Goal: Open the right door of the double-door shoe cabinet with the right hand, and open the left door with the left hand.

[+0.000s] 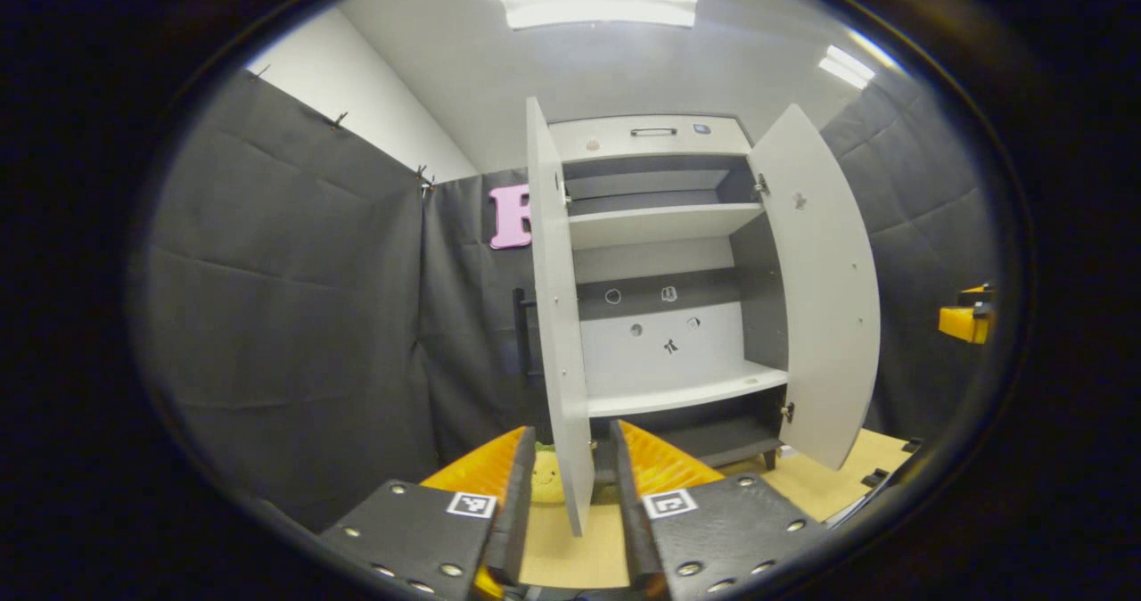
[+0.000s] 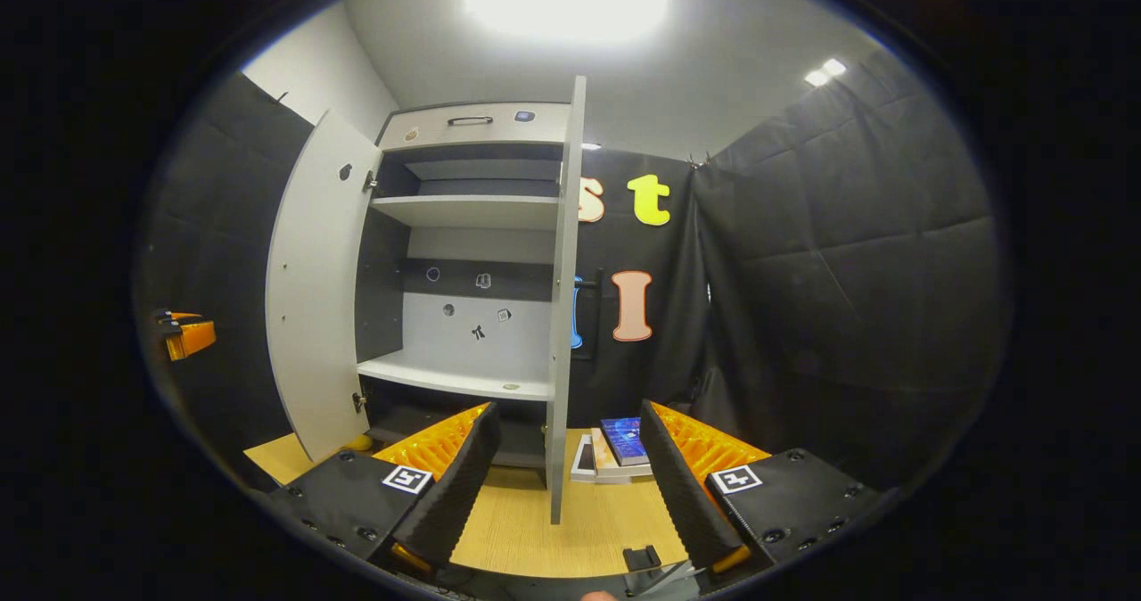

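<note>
Cabinet (image 1: 664,137) stands at booth back, on wood floor (image 1: 570,556), shelves bare. Both doors swung out; we judge task near done.

Left door (image 1: 557,316) edge-on in left gripper view, edge between fingers of left gripper (image 1: 575,476). Jaws spread part way, gap each side of panel, so no clamp; we read it as guiding or letting go.

Right door (image 2: 562,316) likewise edge-on between fingers of right gripper (image 2: 566,458), jaws wide, not touching, holding nothing.

Books (image 2: 615,449) lie on floor beside right door.

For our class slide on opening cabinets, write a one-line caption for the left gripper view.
Left gripper open astride the left door edge; shoe cabinet stands with both doors swung wide.
</note>
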`<state>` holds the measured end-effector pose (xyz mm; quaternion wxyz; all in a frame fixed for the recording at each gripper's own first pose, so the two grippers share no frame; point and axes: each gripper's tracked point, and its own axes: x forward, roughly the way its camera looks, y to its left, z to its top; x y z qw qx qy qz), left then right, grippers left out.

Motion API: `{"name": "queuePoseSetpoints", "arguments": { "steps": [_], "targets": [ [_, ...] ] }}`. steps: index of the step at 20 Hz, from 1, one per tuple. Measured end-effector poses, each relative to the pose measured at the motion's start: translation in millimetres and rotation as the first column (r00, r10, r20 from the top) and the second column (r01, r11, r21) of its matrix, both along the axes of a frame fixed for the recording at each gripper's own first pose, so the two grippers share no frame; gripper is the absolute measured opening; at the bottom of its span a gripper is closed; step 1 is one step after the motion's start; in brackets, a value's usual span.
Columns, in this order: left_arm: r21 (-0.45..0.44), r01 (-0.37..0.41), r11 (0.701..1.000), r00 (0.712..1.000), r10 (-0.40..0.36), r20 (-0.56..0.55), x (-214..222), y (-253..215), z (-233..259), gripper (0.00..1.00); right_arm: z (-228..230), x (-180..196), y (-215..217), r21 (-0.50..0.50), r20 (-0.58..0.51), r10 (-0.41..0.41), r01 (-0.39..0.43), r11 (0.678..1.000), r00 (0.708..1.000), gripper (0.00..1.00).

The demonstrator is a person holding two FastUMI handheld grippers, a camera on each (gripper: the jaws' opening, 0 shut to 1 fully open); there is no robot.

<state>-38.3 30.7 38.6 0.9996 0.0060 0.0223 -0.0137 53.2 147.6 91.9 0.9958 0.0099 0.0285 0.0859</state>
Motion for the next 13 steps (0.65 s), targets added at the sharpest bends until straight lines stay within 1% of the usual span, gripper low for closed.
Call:
{"name": "queuePoseSetpoints", "arguments": {
  "steps": [1, 2, 3, 10, 13],
  "targets": [
    [0.003, -0.001, 1.0, 1.0, 0.001, -0.005, 1.1, 0.7, -2.2, 0.67, 1.8, 0.1, 0.7, -0.003, 0.004, -0.002, 0.002, 1.0, 1.0, 0.98],
    [0.005, -0.004, 1.0, 1.0, 0.004, -0.006, 0.2, 3.4, -3.4, 0.74, 2.7, 0.3, 1.5, -0.005, 0.008, -0.003, 0.003, 1.0, 1.0, 0.96],
    [0.007, -0.009, 1.0, 1.0, 0.009, -0.006, 0.4, 6.3, -3.9, 0.78, 3.8, 0.5, 2.5, -0.005, 0.009, -0.003, 0.003, 1.0, 1.0, 0.98],
    [0.013, -0.015, 1.0, 1.0, 0.015, 0.001, 3.9, 14.8, -5.4, 0.77, 6.0, 3.3, 3.9, 0.006, 0.01, -0.014, 0.014, 1.0, 1.0, 0.98],
    [0.019, -0.035, 0.999, 0.999, 0.035, 0.018, 5.1, 21.9, -2.9, 0.77, 9.9, 4.6, 4.0, 0.001, 0.02, -0.022, 0.022, 1.0, 1.0, 0.98]
  ]
}}
